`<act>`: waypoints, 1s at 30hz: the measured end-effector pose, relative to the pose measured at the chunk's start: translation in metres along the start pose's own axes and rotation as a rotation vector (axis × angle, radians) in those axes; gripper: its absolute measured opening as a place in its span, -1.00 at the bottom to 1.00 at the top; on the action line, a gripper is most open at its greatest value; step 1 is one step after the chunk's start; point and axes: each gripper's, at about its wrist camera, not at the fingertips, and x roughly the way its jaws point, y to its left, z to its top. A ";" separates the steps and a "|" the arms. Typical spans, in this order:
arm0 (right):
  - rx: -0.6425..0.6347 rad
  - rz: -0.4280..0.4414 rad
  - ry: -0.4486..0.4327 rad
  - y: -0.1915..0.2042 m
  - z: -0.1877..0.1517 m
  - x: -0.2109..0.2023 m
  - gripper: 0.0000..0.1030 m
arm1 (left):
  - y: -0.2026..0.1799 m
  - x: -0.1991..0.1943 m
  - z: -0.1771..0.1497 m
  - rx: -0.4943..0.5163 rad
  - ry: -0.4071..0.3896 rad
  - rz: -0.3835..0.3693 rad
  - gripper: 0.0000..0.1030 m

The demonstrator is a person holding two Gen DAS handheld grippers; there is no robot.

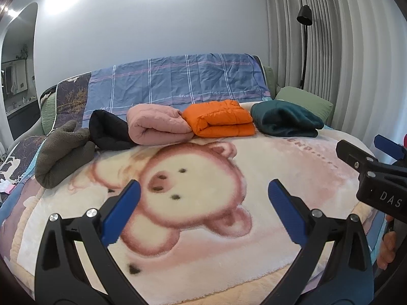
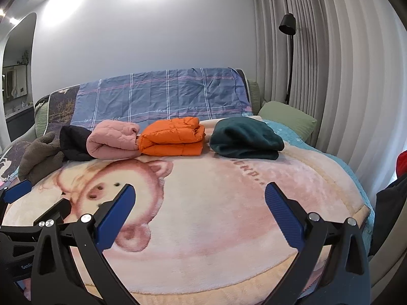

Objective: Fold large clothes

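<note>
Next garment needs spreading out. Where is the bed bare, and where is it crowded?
Free: the bear blanket between the open grippers and the folded row. Crowded: the back, where grey fleece, black, pink and orange bundles sit close together; the teal one lies slightly apart.

My left gripper (image 1: 203,198) has black angular arms ending in blue ribbed finger pads (image 1: 122,211), with round silver screw heads at the pivots. My right gripper (image 2: 198,200) is built the same; seen from the left wrist view, its black body carries white "DAS" lettering. A hand (image 1: 388,249) shows beneath it.
</note>
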 end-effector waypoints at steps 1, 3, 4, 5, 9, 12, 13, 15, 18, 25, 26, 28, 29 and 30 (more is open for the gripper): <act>-0.002 -0.001 -0.001 0.000 0.000 -0.001 0.97 | 0.000 0.001 -0.001 0.001 0.002 0.002 0.96; 0.001 -0.004 0.001 0.000 0.000 0.000 0.97 | -0.001 0.002 -0.001 0.002 0.006 0.003 0.96; 0.001 -0.006 0.002 0.001 0.000 0.001 0.97 | -0.001 0.003 -0.002 0.002 0.008 0.002 0.96; 0.000 -0.008 0.002 0.001 -0.001 0.001 0.97 | -0.001 0.003 -0.002 0.002 0.009 0.000 0.96; -0.002 -0.019 0.004 0.001 -0.001 0.002 0.97 | 0.000 0.004 -0.002 0.004 0.009 -0.002 0.96; -0.002 -0.029 0.003 0.001 -0.002 0.002 0.97 | -0.001 0.004 -0.002 0.007 0.012 -0.005 0.96; -0.001 -0.032 0.003 0.001 -0.002 0.001 0.97 | -0.001 0.005 -0.002 0.007 0.013 -0.006 0.96; 0.000 -0.035 0.005 0.000 -0.001 0.002 0.97 | -0.001 0.005 -0.003 0.006 0.015 -0.009 0.96; -0.004 -0.034 0.008 0.001 -0.001 0.002 0.97 | -0.002 0.006 -0.002 0.007 0.017 -0.007 0.96; -0.004 -0.036 0.009 0.001 -0.002 0.003 0.97 | -0.002 0.005 -0.003 0.011 0.017 -0.006 0.96; -0.004 -0.037 0.009 0.001 -0.002 0.003 0.97 | -0.002 0.005 -0.003 0.011 0.017 -0.006 0.96; -0.005 -0.037 0.010 0.001 -0.002 0.003 0.97 | -0.002 0.005 -0.003 0.011 0.018 -0.005 0.96; -0.006 -0.038 0.010 0.002 -0.002 0.003 0.97 | -0.003 0.005 -0.003 0.011 0.017 -0.005 0.96; -0.011 -0.043 0.011 0.002 -0.003 0.003 0.97 | -0.003 0.005 -0.003 0.012 0.017 -0.005 0.96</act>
